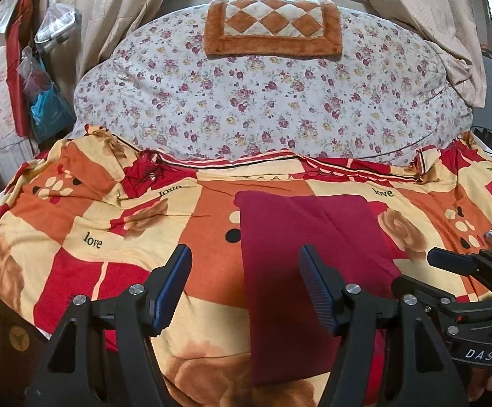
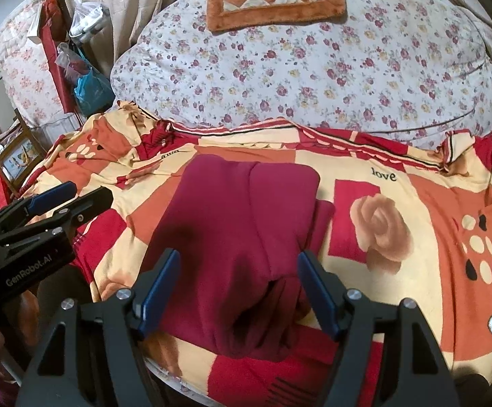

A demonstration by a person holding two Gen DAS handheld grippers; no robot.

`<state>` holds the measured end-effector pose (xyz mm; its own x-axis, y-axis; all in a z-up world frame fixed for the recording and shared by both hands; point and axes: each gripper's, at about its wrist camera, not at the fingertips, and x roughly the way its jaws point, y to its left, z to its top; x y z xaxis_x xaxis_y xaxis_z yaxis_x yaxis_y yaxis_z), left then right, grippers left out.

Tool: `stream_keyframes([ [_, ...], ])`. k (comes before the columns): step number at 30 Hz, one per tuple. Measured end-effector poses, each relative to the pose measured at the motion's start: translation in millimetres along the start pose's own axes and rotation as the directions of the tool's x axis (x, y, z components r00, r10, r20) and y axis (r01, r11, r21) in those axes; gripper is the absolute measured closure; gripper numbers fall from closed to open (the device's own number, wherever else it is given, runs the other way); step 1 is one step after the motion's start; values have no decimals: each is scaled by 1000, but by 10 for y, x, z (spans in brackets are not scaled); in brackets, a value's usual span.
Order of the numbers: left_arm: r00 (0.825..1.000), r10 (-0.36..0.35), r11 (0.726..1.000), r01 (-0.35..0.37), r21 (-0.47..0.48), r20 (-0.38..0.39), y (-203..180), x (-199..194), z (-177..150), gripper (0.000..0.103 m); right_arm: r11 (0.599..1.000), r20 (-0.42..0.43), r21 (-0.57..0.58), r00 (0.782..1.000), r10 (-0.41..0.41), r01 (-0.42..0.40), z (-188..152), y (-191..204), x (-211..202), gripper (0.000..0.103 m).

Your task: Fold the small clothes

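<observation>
Hovering both tools, my left tool point(image 1: 244, 286) and right tool point(image 2: 239, 288), jaws parted and empty, above the folded maroon garment point(image 2: 239, 217) near the bed's point(image 2: 415, 203) front edge.

Two black handheld grippers with blue ribbed pads.
Left gripper point(image 1: 244, 288) and right gripper point(image 2: 239, 290): silver screws, white "GenRobot.AI" and "DAS" lettering.

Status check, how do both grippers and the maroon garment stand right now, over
Left gripper open, empty. Right gripper open, clear above the cloth. Maroon garment folded flat on the patterned bedspread. Nothing blocking.
</observation>
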<state>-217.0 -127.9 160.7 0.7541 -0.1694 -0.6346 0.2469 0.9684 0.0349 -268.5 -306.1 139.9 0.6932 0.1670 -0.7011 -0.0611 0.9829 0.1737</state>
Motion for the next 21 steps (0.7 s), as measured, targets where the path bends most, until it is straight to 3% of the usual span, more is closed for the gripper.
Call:
stream_keyframes([
  [21, 1000, 3, 1000, -3, -5, -23, 2, 100, -68, 58, 1000, -21, -4, 1000, -7, 7, -31, 30, 125, 26],
])
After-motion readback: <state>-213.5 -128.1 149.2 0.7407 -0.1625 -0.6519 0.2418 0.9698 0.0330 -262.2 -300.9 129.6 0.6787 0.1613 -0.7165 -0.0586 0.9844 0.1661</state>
